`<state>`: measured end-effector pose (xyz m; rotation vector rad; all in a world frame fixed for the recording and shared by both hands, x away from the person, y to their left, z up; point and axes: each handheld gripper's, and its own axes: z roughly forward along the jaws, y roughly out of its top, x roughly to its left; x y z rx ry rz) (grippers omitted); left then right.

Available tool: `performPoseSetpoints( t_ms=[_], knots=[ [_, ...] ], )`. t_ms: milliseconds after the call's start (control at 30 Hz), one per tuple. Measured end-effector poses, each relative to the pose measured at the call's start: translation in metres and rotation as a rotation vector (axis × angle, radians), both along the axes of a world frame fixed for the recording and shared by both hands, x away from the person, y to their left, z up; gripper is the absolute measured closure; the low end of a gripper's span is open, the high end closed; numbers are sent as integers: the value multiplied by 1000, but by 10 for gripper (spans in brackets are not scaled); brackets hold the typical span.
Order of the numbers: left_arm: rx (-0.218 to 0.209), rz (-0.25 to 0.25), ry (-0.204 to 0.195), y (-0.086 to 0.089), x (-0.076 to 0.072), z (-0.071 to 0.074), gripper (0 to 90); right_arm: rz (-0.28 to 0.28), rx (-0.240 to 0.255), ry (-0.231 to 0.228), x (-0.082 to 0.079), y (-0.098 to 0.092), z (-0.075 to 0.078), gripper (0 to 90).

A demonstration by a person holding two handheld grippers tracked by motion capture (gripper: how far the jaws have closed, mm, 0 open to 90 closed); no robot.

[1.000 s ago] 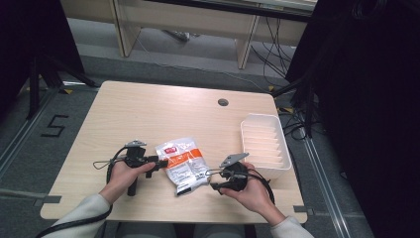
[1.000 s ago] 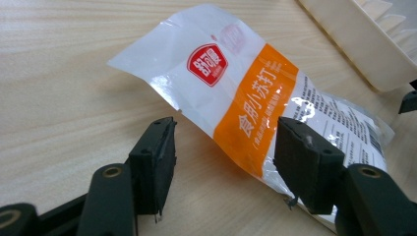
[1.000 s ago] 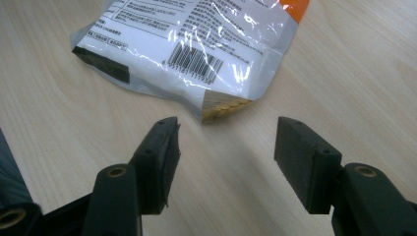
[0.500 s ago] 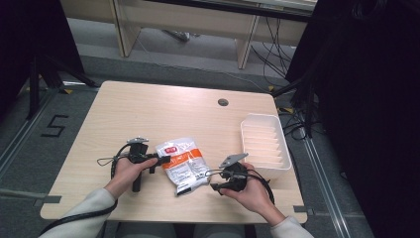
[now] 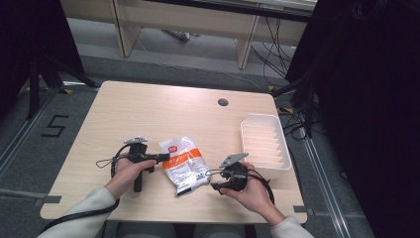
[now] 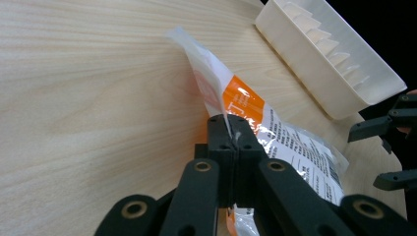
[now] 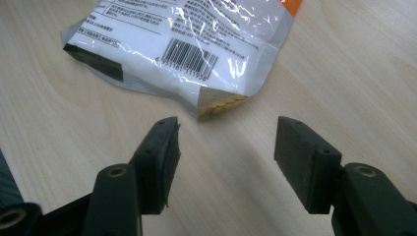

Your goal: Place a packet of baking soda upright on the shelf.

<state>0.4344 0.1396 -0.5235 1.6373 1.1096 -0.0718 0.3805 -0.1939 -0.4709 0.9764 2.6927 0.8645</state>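
Note:
A white and orange snack bag point(image 5: 183, 163) lies on the wooden table point(image 5: 168, 114) near the front middle. My left gripper point(image 5: 162, 158) is shut on the bag's left edge; in the left gripper view the jaws pinch the thin seam of the bag point(image 6: 255, 123), and that gripper point(image 6: 231, 135) holds the edge lifted. My right gripper point(image 5: 214, 179) stands open just right of the bag's lower corner. In the right gripper view the bag point(image 7: 182, 44) shows its barcode, and its corner lies just ahead of the open gripper point(image 7: 226, 140), apart from both jaws.
A white ribbed tray point(image 5: 264, 144) stands at the right side of the table, also seen as the tray point(image 6: 334, 64) in the left gripper view. A round cable hole point(image 5: 223, 102) sits at the back. A person's hands and grey sleeves come in from the front edge.
My left gripper has closed in on the bag's left edge and now pinches it. The right gripper has barely moved.

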Motion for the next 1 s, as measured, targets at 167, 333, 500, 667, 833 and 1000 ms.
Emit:
performPoseSetpoints(
  t_ms=[167, 333, 500, 667, 833, 1000],
  knots=[
    [-4, -17, -32, -2, -3, 8, 895, -3, 4, -9, 2, -3, 3, 442],
    [-37, -43, -87, -6, -8, 22, 895, -5, -1, -24, 4, -5, 8, 440],
    [-83, -70, -130, -8, -16, 36, 896, -1, -1, -44, 7, -6, 17, 435],
    [-119, -109, -176, -13, -26, 50, 896, 2, 16, -97, 11, -10, 29, 424],
    [-131, -161, -219, -18, -34, 60, 896, -4, 9, -112, 13, -14, 45, 419],
    [-116, -211, -265, -23, -41, 68, 896, 5, -22, -108, 13, -14, 55, 413]
  ],
)
